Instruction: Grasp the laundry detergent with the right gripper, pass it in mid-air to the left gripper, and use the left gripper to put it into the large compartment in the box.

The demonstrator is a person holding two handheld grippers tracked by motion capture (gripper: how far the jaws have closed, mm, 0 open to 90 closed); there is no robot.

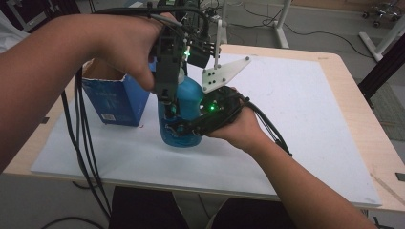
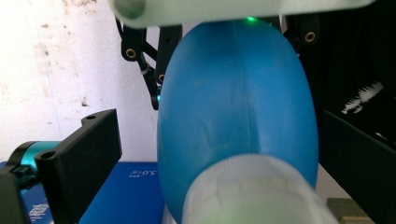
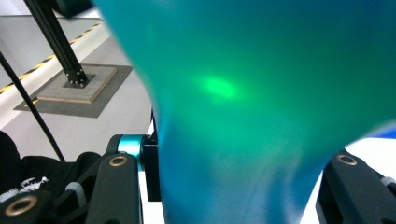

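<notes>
The blue bottle [image 1: 184,112] stands upright near the counter's [image 1: 305,119] middle, beside a blue carton [image 1: 114,98]. The right claw [image 1: 179,128] clamps its lower body; the left claw [image 1: 168,102] straddles its top, seemingly not yet closed. Opening or lifting remains.

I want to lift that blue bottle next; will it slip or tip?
The blue bottle looks smooth and glossy, so it may slide in a grip. It is tall and rounded, probably easy to tip. The right gripper holds it low, likely steadying it.
</notes>
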